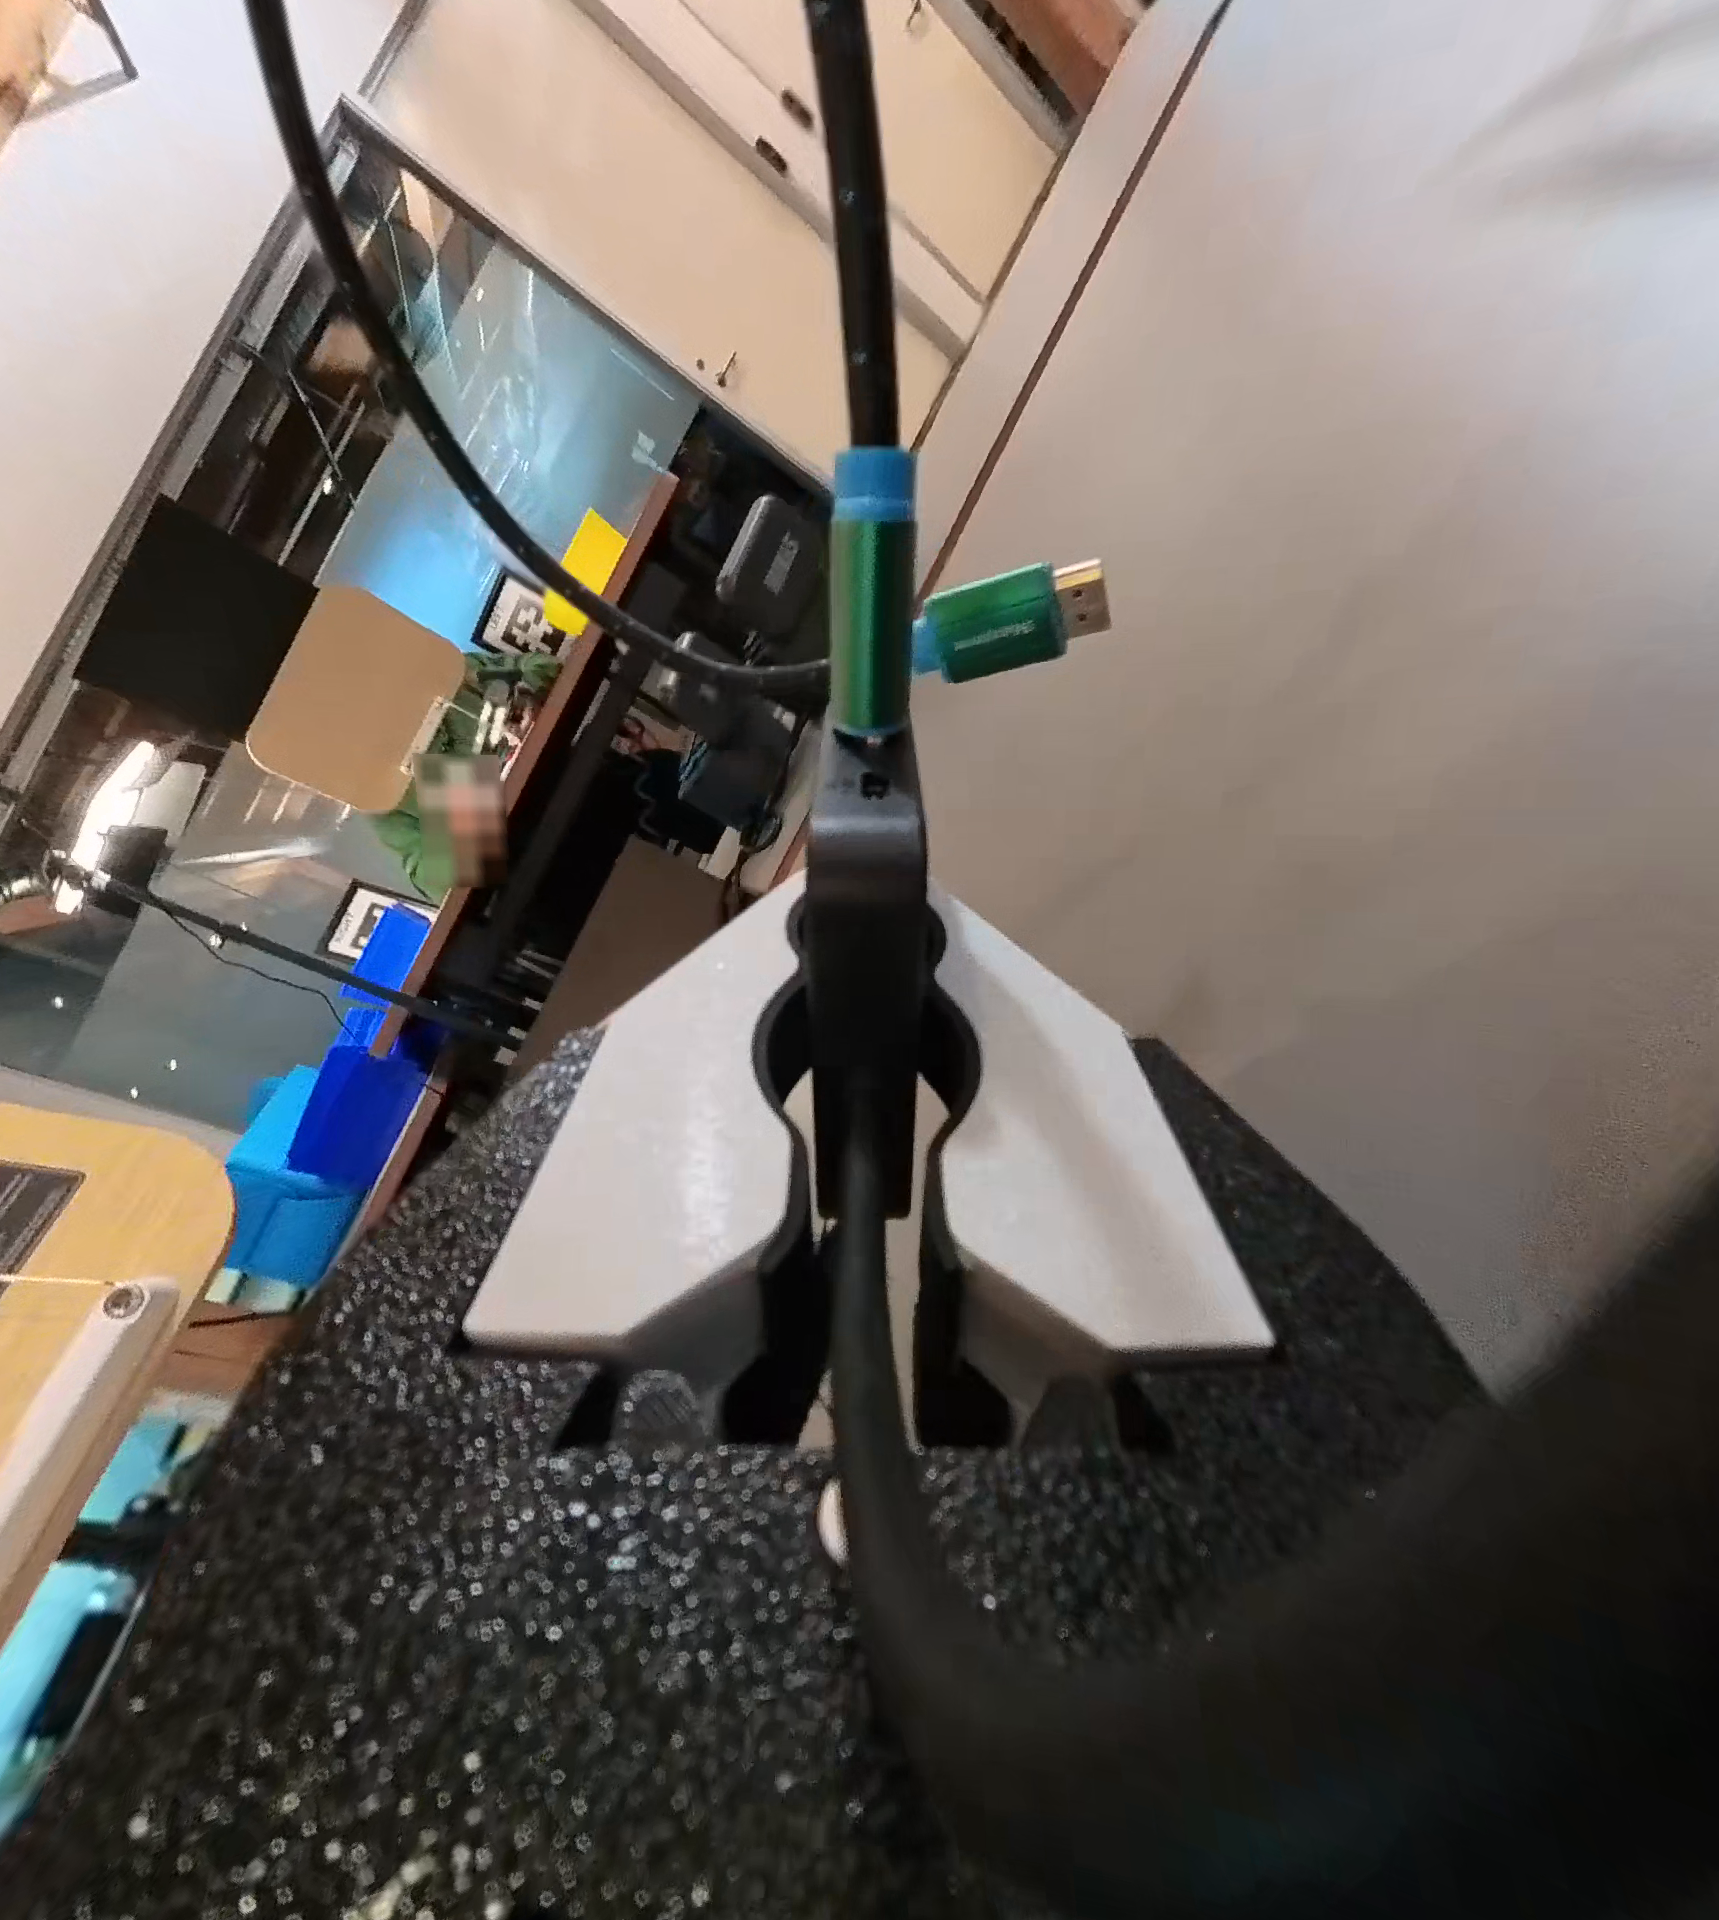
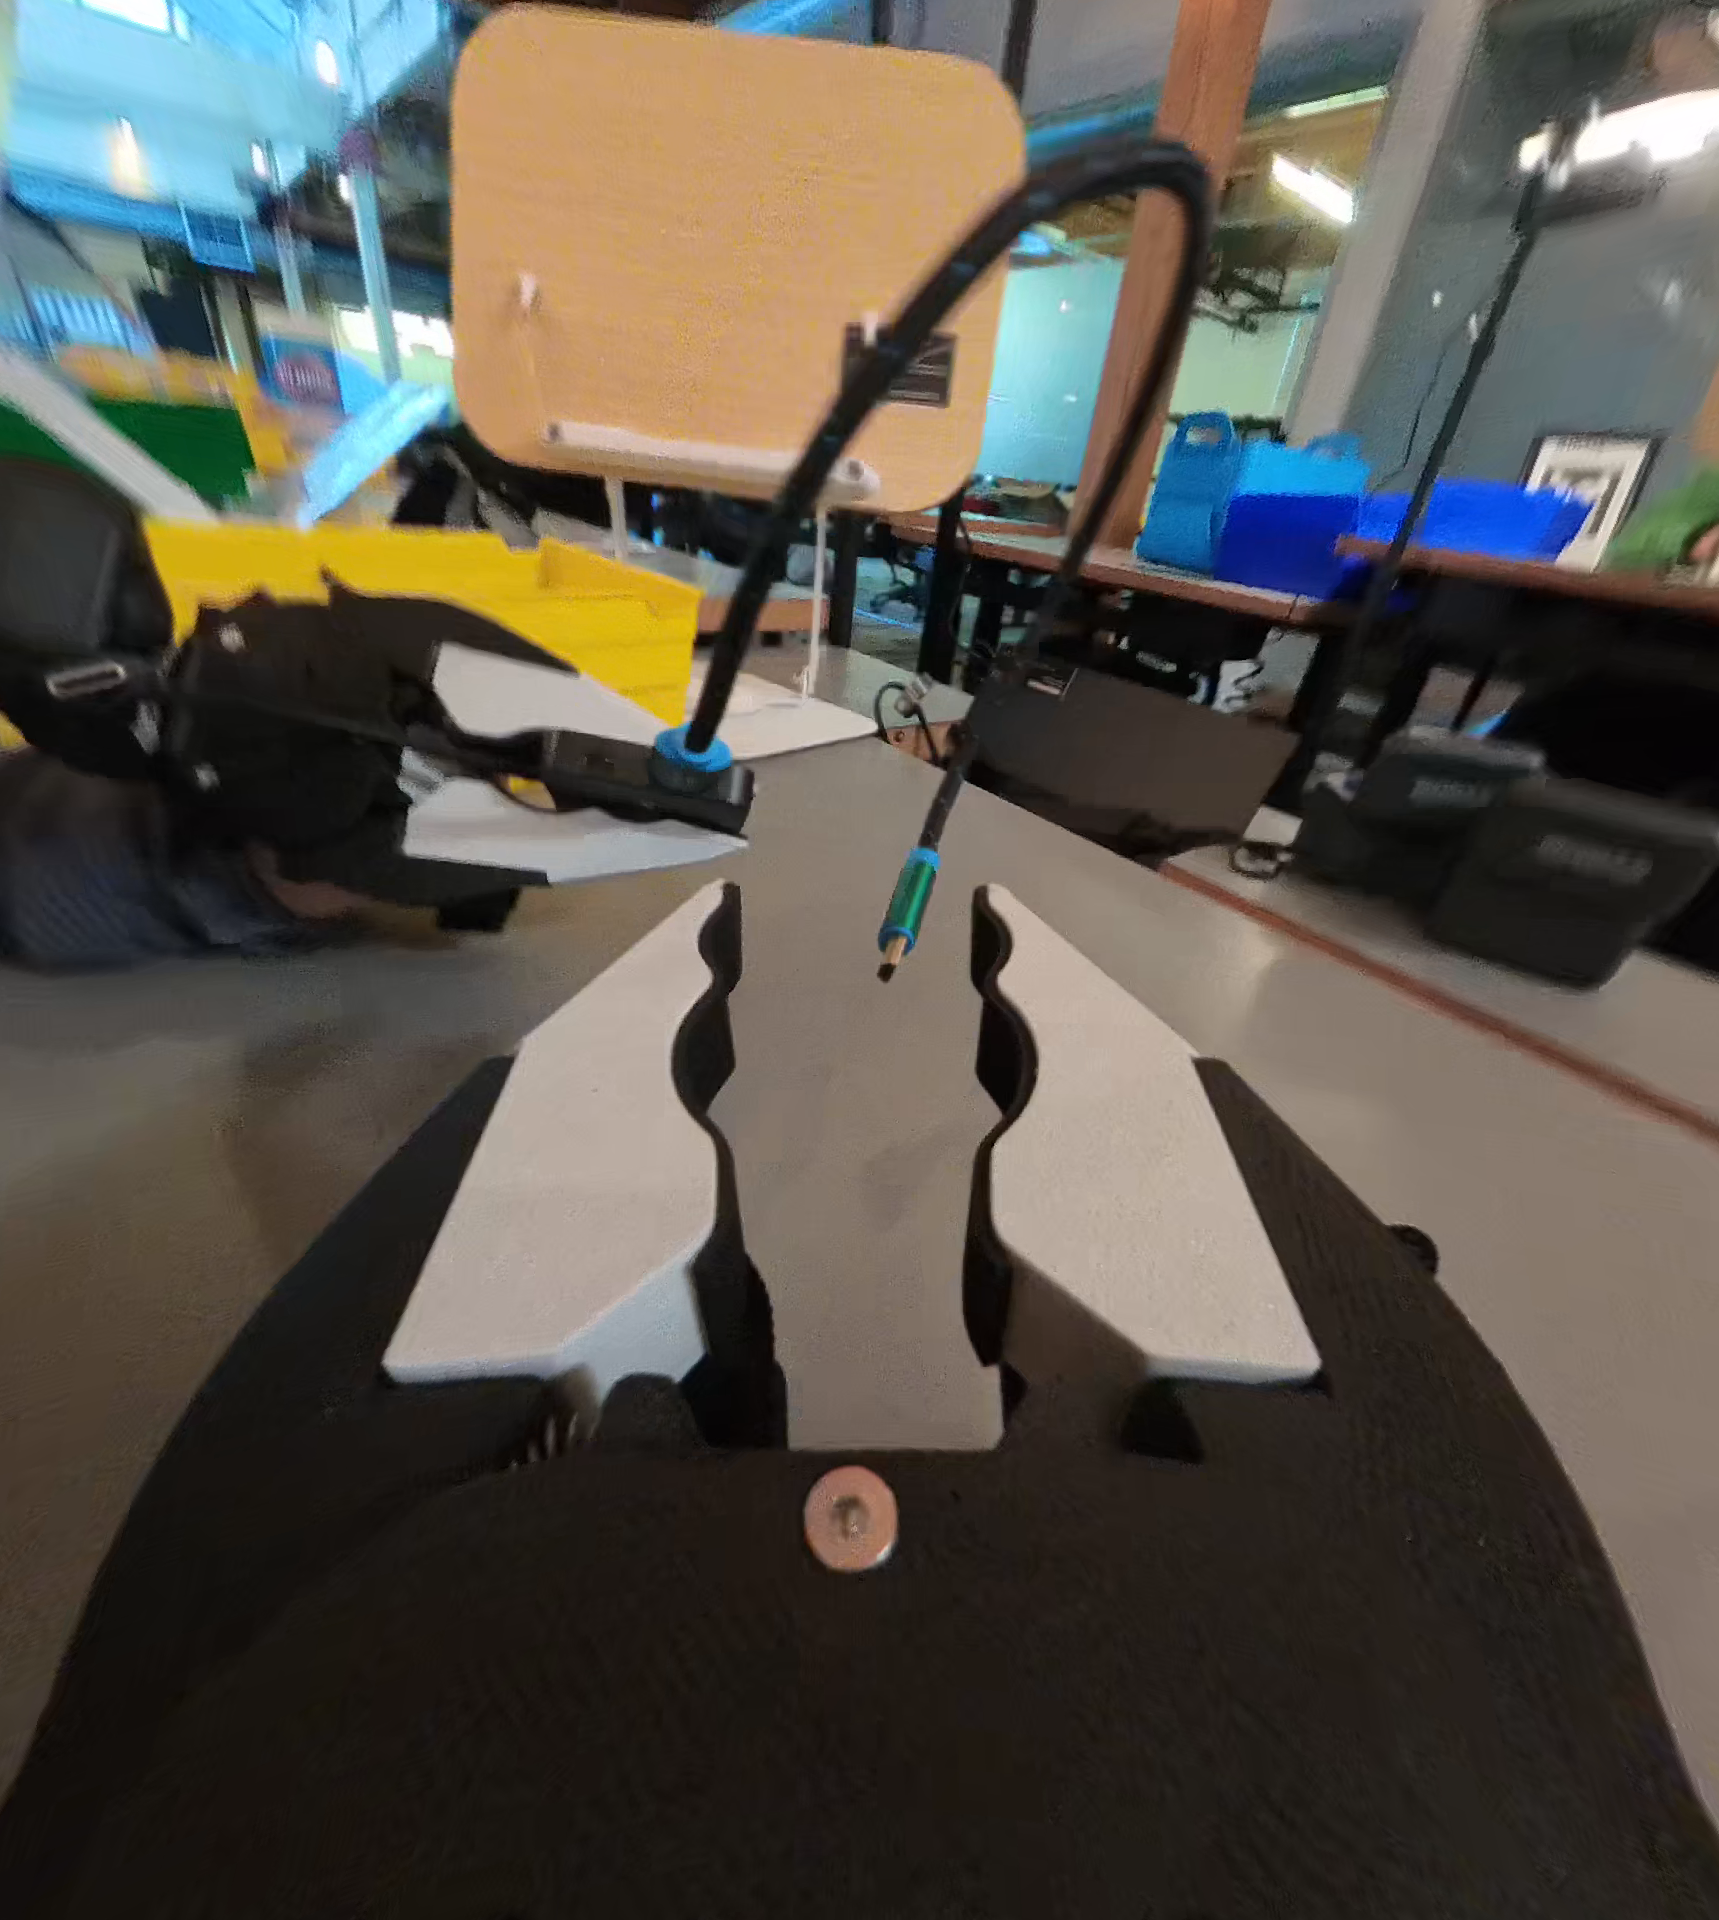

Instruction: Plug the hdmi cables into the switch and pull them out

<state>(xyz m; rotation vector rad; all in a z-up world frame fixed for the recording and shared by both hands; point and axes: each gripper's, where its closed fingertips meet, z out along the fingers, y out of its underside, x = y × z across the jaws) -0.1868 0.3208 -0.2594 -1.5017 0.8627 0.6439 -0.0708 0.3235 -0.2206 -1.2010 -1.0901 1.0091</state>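
The left claw (image 1: 865,935) is clenched on the switch (image 1: 863,862), a thin black block that stands edge-on between its two pale fingers (image 1: 689,1122). One plug (image 1: 870,592) is seated in the switch's outer end: a green metal shell with a blue collar, from which black braided cable (image 1: 860,260) runs up and out of the picture. Another black lead leaves the near end of the switch, back toward the camera.

The right claw (image 2: 855,904) is released, its scalloped fingers (image 2: 585,1164) well apart with nothing between them, hovering over the grey bench (image 2: 1457,1195). Just beyond its tips the free plug (image 2: 905,906) hangs in the air, gold tip (image 2: 891,951) pointing down and slightly toward the camera. Its cable (image 2: 1042,208) arches up and over from the seated plug's blue collar (image 2: 691,750), so both plugs seem to belong to one short lead. In the right wrist view the left claw (image 2: 647,800) is to the left, holding the switch roughly level above the bench.

As I judge it, one plug is in and the second is about to be taken. The next move calls for the right claw to close on the green shell, not the cable, and to turn the plug until its flat tip lines up with a spare port. Whether a free port faces this way cannot be told. The stiff, springy cable will probably push back against any turn.

Background: a wooden board (image 2: 730,249) and blue bins (image 2: 1291,520).
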